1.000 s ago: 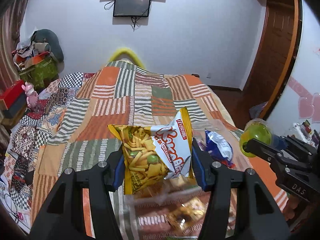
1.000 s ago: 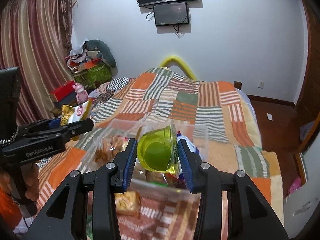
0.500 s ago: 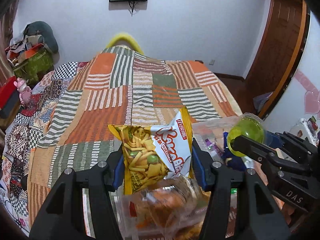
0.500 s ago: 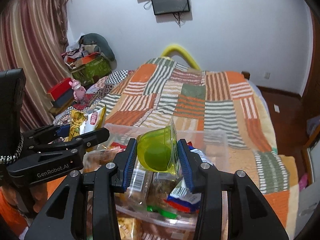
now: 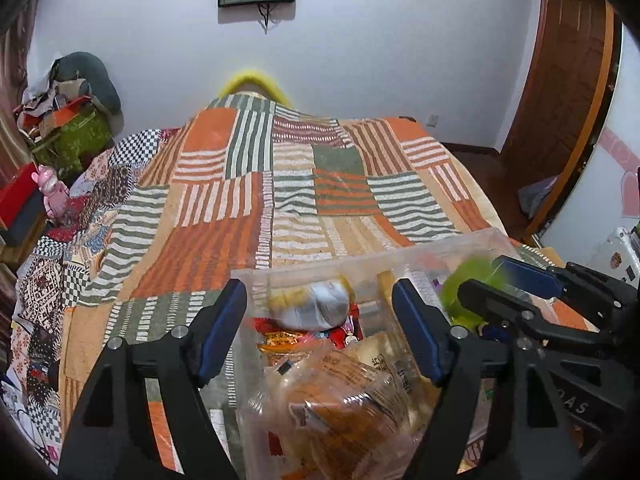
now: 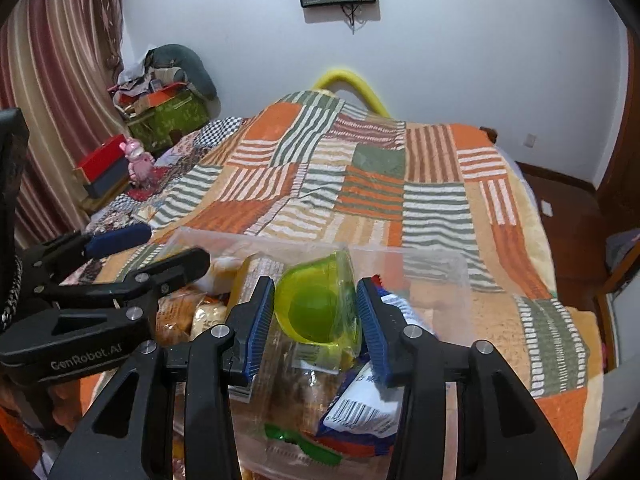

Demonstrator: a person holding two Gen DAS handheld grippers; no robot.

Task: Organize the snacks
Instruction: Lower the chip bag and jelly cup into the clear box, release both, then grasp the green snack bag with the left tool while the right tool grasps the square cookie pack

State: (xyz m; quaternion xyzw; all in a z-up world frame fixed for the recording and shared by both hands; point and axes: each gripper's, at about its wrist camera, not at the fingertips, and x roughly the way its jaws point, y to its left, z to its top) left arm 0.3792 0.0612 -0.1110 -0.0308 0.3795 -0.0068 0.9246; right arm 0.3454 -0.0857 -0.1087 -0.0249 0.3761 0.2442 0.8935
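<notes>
The right tongs (image 6: 316, 322) are clamped on a green jelly cup (image 6: 318, 312), held just above the clear snack bin (image 6: 456, 264) at the bed's (image 6: 360, 184) near edge. The left tongs (image 5: 320, 328) stand apart and empty over the same bin. The cup looks light, thin-walled and slick, so a side grip below its rim seems safest. Only the left view shows the silver packet (image 5: 316, 306) and bread bag (image 5: 340, 396); only the right shows the barcoded blue pouch (image 6: 360, 412).
</notes>
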